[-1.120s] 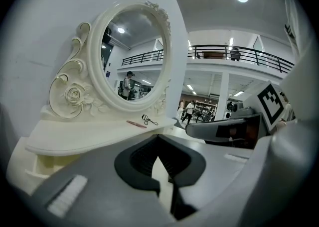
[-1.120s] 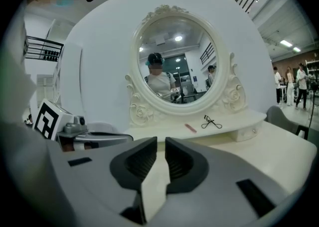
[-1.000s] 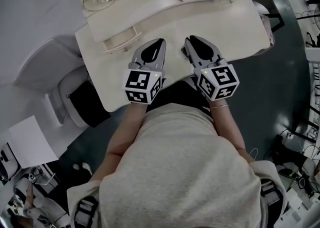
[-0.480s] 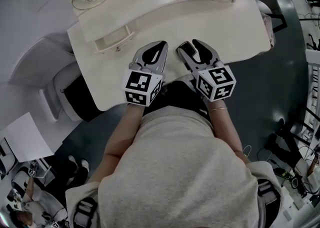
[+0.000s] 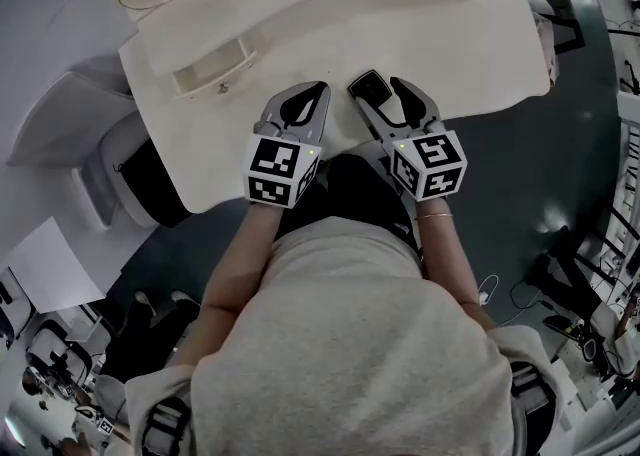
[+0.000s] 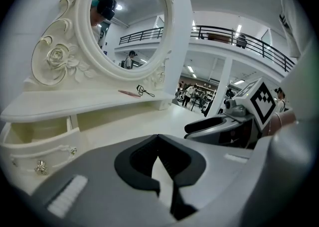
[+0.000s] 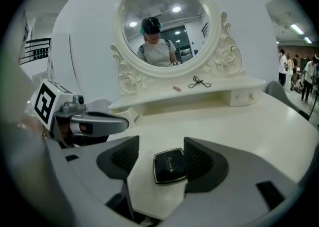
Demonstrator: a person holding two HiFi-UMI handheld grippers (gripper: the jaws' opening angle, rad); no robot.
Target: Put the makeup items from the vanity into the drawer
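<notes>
Glossy black compact [image 7: 169,166], flat and square with rounded corners and a thin pale rim, lies flat on the smooth cream top of the vanity [image 5: 450,44], near its front edge. The right gripper [image 7: 162,151] is low over it with its 2 ribbed dark pads either side, jaws opening: the compact sits against the right-hand pad and the other pad is clear of it, so nothing is clamped. The left gripper [image 6: 158,139] is just beside it, parallel, tips clenched together with nothing between them (only bare tabletop shows through the gap behind the tips). Both are grey, smooth shells, each with a marker cube at the back, held out level from bare forearms and pointing at the mirror [image 7: 164,27], which is oval in a carved white frame with rose scrollwork. The small drawer [image 5: 215,62] stands pulled out at the left under the raised shelf, with an ornate knob on the front; it is well apart from the compact, and the left gripper sits roughly between the 2. Up on the shelf lie 1 black wire eyelash curler [image 7: 199,82] and 1 thin pink pencil [image 7: 176,88], near each other but not touching.
</notes>
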